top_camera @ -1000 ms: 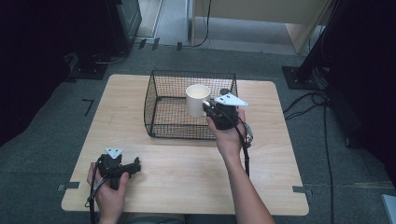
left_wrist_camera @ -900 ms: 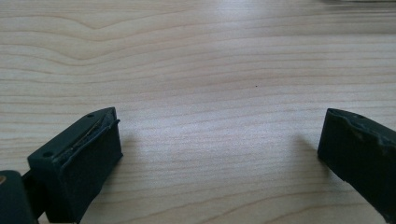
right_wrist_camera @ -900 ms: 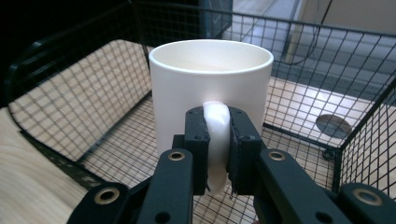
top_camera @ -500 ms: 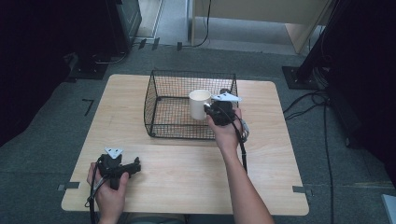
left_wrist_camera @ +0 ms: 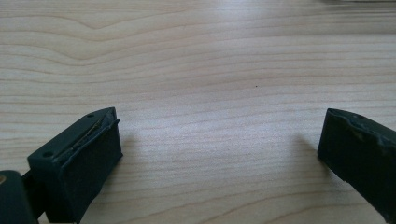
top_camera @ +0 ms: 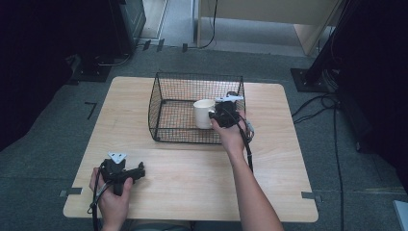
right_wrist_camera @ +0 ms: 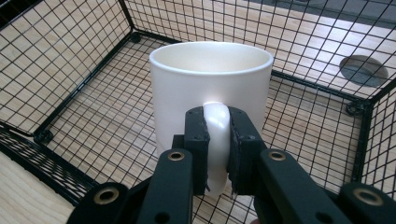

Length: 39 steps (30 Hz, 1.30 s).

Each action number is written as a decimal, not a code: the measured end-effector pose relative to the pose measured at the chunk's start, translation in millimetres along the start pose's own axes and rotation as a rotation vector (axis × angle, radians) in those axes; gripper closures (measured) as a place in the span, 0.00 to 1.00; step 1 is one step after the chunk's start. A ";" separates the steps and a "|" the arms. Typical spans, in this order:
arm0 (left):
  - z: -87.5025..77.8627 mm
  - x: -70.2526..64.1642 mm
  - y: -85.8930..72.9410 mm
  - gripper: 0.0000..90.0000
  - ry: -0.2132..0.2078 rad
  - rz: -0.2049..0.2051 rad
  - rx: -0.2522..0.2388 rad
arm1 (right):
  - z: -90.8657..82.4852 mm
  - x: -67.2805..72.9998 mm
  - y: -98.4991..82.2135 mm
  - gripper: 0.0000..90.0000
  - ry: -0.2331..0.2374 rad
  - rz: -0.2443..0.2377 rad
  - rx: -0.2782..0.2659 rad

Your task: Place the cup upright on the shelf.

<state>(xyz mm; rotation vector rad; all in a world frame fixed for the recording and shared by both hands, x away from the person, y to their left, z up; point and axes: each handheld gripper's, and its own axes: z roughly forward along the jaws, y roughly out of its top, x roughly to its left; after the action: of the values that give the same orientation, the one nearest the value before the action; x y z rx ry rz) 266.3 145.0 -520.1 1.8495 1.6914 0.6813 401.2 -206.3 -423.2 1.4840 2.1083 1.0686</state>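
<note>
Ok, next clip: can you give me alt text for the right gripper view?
The right gripper is shut on the handle of a white mug, which stands upright inside a black wire basket. Pale wooden table shows beyond the mesh.

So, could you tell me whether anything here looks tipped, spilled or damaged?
Nothing stands out. The mug is upright inside the basket, held by its handle in the right gripper. The left gripper rests open on the table.
</note>
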 end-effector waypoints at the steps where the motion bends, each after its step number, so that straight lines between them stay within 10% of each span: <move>1: 0.0 0.0 0.0 0.00 0.000 0.000 0.000 | 0.1 -0.5 0.1 0.90 0.002 0.005 -0.001; 39: 0.1 -0.1 0.0 0.00 0.000 0.000 -0.001 | -4.6 -3.5 0.4 0.84 0.031 -0.003 0.047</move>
<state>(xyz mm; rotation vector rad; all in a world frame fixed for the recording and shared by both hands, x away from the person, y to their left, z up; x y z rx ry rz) 266.3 144.9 -520.2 1.8485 1.6909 0.6821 399.8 -211.2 -420.4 1.4937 2.1705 1.0550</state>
